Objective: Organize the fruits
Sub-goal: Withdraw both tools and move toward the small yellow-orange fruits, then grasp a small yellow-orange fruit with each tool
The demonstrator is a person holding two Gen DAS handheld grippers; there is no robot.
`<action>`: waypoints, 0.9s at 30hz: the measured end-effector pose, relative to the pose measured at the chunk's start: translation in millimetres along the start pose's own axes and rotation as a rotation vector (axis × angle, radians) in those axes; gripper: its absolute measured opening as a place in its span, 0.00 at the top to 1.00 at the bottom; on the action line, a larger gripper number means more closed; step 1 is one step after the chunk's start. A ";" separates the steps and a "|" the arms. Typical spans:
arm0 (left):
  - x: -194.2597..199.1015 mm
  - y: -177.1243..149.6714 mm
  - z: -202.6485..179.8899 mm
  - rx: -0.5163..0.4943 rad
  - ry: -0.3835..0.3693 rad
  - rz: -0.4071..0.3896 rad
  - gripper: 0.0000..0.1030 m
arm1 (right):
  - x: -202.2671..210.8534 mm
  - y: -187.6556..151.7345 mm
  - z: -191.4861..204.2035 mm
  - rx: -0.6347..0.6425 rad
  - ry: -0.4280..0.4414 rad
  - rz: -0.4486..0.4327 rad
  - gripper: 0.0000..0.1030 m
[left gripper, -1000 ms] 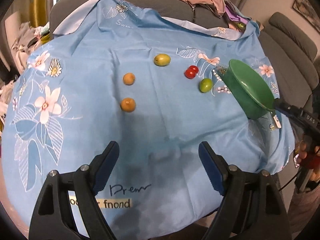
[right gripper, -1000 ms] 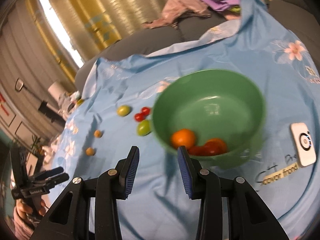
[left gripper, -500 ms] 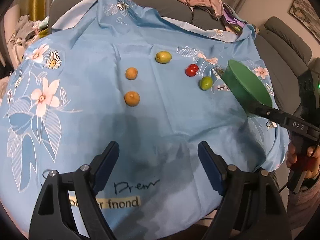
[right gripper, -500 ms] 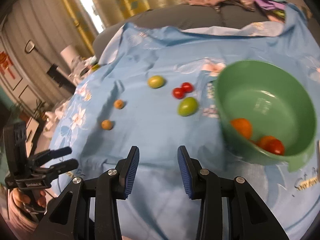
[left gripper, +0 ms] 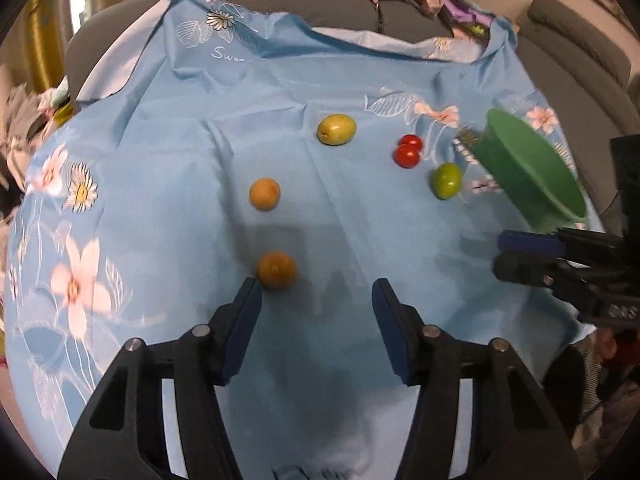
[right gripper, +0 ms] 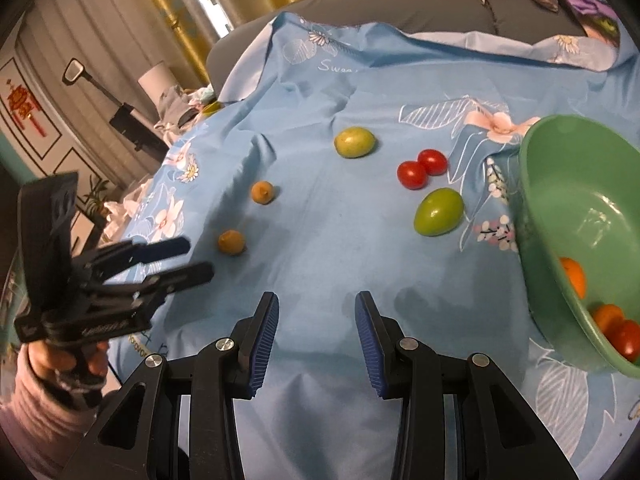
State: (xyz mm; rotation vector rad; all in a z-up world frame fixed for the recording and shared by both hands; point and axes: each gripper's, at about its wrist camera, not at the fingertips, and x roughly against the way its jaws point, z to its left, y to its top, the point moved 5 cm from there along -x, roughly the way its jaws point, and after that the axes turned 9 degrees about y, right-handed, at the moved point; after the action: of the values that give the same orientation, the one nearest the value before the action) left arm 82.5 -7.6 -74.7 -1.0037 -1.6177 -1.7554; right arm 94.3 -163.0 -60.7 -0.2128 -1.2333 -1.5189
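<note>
The left tool (left gripper: 316,296) hangs with jaws wide and empty, one fingertip just beside the nearest orange fruit (left gripper: 277,270) on the blue cloth (left gripper: 360,240). The right tool (right gripper: 316,312) is also spread and empty, near the green bowl (right gripper: 560,184), which holds several fruits.

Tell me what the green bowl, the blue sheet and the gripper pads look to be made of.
Green bowl: likely plastic, smooth and semi-glossy, with soft light glints on its inner wall.
Blue sheet: thin woven fabric, matte, creased and printed with flowers.
Right gripper pads: probably rubber or soft plastic, blue, finely ribbed, set on black, apparently plastic, fingers.
</note>
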 end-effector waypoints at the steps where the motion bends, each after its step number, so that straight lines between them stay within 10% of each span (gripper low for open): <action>1: -6.7 3.2 -0.5 -0.017 0.010 0.013 0.49 | -1.6 0.0 -2.1 -0.003 0.002 0.002 0.61; 27: -59.2 18.5 3.5 -0.219 0.199 0.128 0.76 | -5.4 -0.6 -23.4 -0.062 0.052 -0.018 0.61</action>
State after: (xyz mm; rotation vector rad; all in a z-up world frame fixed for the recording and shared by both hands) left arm 131.9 -12.0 -112.2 -0.9714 -1.2336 -1.9071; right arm 106.7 -177.8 -75.1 -0.2023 -1.1515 -1.5700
